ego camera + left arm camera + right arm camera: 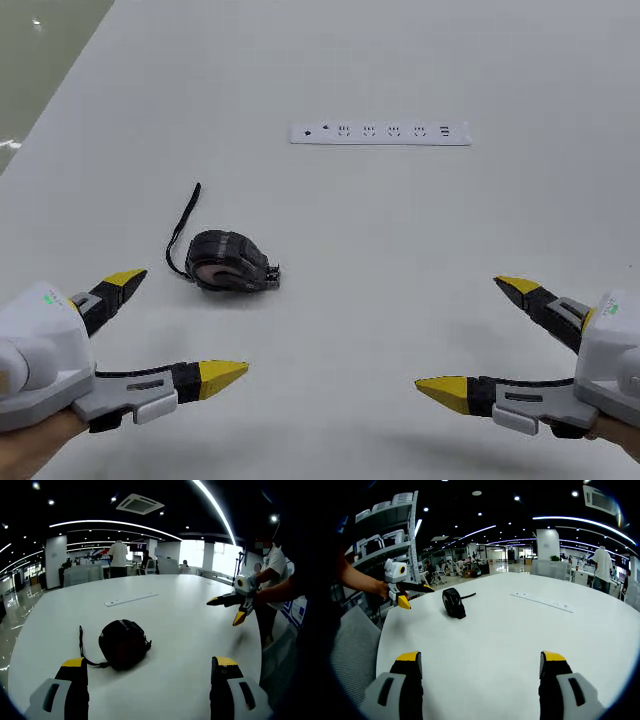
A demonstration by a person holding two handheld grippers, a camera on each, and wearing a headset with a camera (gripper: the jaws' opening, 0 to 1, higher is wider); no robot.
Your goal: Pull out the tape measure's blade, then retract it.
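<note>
The black tape measure (228,260) sat at 10 o'clock from the head view's centre, blade drawn in, hook (274,273) toward 3 o'clock, wrist strap (183,226) trailing toward 11 o'clock.

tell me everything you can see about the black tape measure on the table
The black, rounded tape measure looks like rubber-coated plastic, with a dull reddish round panel on the side facing the person. Its blade is in, with only a small end hook showing at the case mouth. A thin black wrist strap trails from its back. It rests on the white table, seemingly on its edge, with nothing else touching it, ahead of the open left hand-held gripper.
</note>
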